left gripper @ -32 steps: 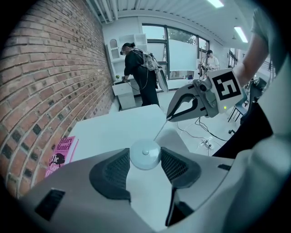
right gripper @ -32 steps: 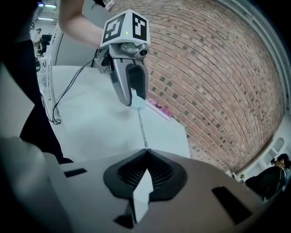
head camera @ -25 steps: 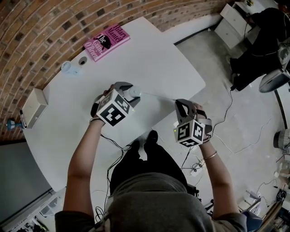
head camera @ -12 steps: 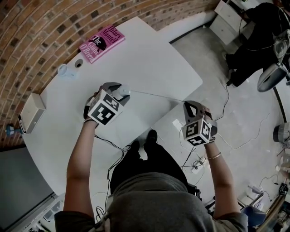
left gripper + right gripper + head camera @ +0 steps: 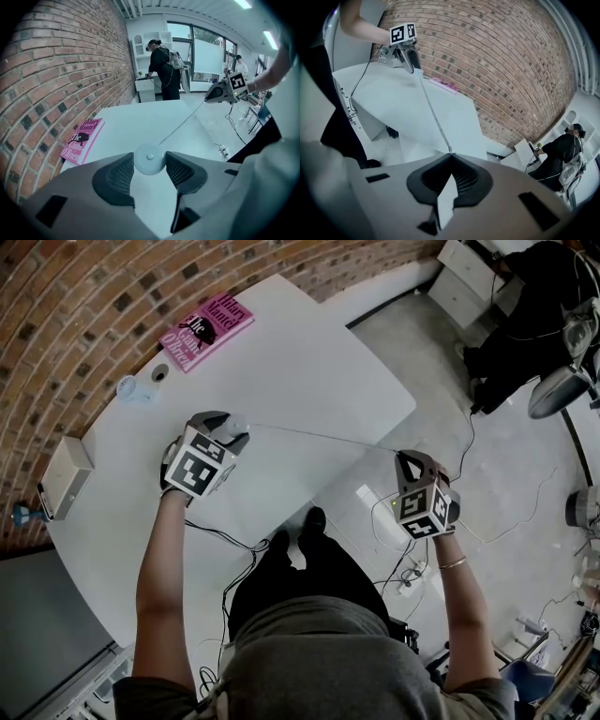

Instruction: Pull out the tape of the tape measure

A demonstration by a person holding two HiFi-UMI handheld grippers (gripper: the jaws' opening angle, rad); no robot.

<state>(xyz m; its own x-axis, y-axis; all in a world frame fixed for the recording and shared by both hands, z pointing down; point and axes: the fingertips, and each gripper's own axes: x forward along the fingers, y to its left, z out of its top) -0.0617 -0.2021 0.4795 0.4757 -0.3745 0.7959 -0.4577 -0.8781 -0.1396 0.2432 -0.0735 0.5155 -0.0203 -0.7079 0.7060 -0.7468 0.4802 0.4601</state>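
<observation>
Head view: the left gripper (image 5: 223,427) is clamped on a round pale-grey plastic tape measure case (image 5: 235,425) and holds it just above the white table (image 5: 300,362). I judge that this anchors the case so the pull has something to work against. One thin pale tape (image 5: 323,438) runs taut from the case, past the table's edge, to the right gripper (image 5: 403,457), which hangs over the floor. The two are well apart, so much tape is out already. A pink paperback book (image 5: 206,329), two small round items (too small to name) and one white box (image 5: 67,465) lie at the table's far side, clear of the work.

Left gripper view: the jaws stand wide but not free. Each ribbed pad presses one side of the single case, its flat face towards the camera, and the tape leaves from its far side.

Right gripper view: the jaws are closed together, pinching the tape's end at their tips (a white tab sits lower between the pads). The line stretches straight back to the other gripper. That makes two grippers, one case and one tape.
</observation>
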